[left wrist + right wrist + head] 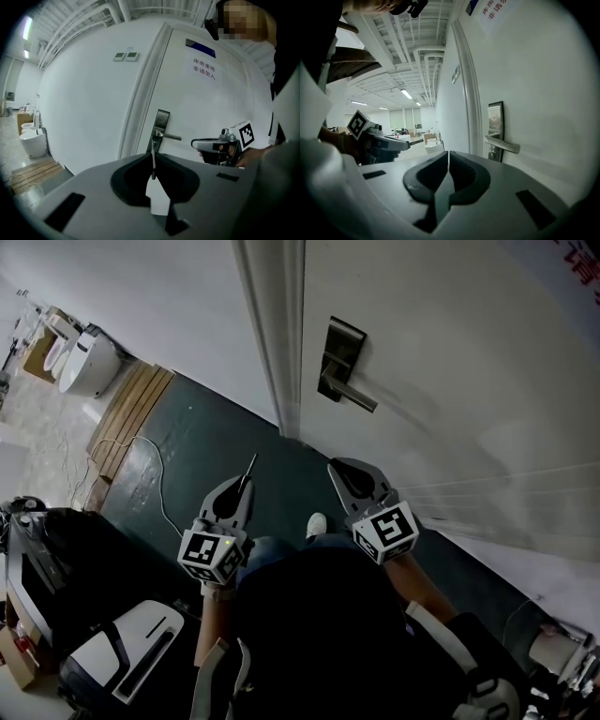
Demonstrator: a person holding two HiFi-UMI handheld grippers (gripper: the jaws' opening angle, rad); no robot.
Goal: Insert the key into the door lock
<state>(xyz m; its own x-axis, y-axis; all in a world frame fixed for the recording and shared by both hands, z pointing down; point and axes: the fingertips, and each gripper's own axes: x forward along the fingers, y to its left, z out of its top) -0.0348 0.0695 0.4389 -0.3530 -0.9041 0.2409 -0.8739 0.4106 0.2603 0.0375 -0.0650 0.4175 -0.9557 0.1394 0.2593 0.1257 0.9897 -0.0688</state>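
The door lock (339,354) is a dark metal plate with a lever handle (354,397) on the white door (450,381). My left gripper (246,487) is shut on a thin key (251,467) that sticks out of its tips toward the door, still well short of it. In the left gripper view the key (152,146) lines up under the lock plate (161,123), and a white tag (158,199) hangs between the jaws. My right gripper (339,466) is shut with nothing in it, to the right of the left one. The right gripper view shows the handle (502,144).
The white door frame (274,334) runs left of the lock. On the floor to the left lie a wooden pallet (131,413), a white cable (155,479) and white toilets (86,360). Black cases (66,568) stand at lower left. A sign (204,68) is on the door.
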